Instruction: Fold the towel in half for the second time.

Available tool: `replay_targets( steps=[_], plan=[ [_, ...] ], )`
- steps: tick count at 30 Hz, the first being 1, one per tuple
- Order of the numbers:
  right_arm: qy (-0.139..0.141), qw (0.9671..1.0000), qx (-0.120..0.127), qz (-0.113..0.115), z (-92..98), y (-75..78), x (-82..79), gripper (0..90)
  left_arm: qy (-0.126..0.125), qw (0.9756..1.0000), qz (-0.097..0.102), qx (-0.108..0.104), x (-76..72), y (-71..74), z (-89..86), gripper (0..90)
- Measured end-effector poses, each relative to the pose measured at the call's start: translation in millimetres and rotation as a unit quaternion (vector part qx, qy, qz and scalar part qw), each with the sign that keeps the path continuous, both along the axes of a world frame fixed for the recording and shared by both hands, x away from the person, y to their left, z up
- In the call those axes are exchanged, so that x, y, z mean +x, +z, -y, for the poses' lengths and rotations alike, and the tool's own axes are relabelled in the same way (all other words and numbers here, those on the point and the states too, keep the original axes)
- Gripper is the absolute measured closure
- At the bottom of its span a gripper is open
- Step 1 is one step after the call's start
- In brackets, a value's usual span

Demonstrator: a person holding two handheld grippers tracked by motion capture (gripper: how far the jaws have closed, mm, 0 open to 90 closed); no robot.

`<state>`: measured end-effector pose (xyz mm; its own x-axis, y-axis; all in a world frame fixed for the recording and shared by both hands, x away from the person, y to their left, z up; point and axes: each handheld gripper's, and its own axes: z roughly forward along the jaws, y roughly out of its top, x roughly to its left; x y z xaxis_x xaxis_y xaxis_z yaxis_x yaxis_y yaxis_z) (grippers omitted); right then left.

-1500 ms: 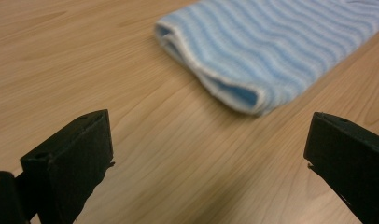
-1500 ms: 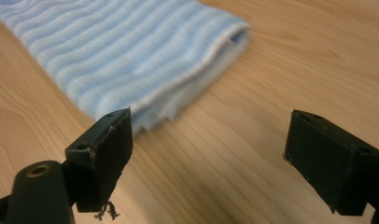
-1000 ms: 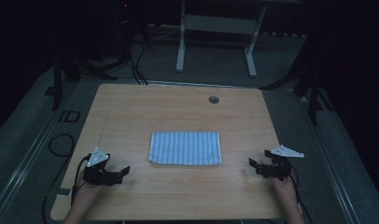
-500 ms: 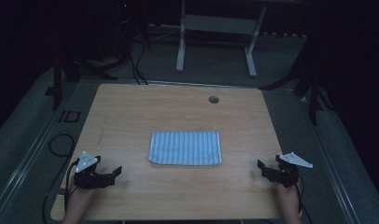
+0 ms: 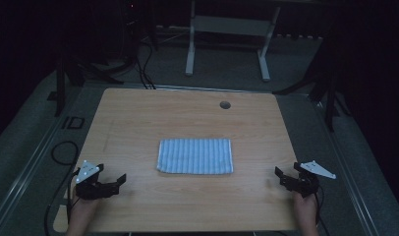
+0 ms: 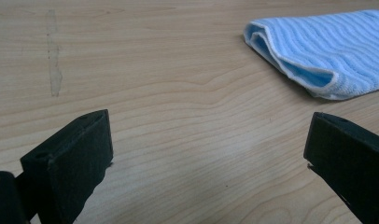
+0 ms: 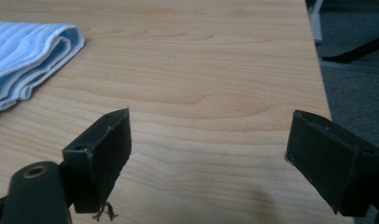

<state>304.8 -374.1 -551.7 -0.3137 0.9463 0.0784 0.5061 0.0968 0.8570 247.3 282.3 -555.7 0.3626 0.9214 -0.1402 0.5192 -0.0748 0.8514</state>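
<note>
A folded blue-and-white striped towel (image 5: pixel 195 156) lies flat in the middle of the wooden table (image 5: pixel 187 118). My left gripper (image 5: pixel 114 183) rests open near the front left corner, well left of the towel; the towel (image 6: pixel 327 51) shows at the upper right of the left gripper view. My right gripper (image 5: pixel 283 176) stands open near the front right edge, right of the towel; the towel (image 7: pixel 29 51) lies at the upper left of the right gripper view. Nothing sits between either pair of jaws.
A round cable hole (image 5: pixel 225 104) sits near the table's far edge. Beyond the table stands a white frame (image 5: pixel 227 29) on a dark floor, with cables (image 5: pixel 138 64) at the far left. The table's right edge (image 7: pixel 318 70) is close to my right gripper.
Both grippers have pulled back from the towel toward the table's front corners, left one going left and nearer, right one going right. The towel has stayed put.
</note>
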Motion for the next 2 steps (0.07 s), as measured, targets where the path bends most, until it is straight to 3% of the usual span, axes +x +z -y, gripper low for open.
replay_targets(
  steps=[2],
  plan=[
    [0.001, 1.0, -0.001, -0.001, 0.1, -0.6, 0.4, 13.7, -0.002, 1.0, -0.005, 0.003, 0.2, -1.0, 0.3, 1.4]
  ],
)
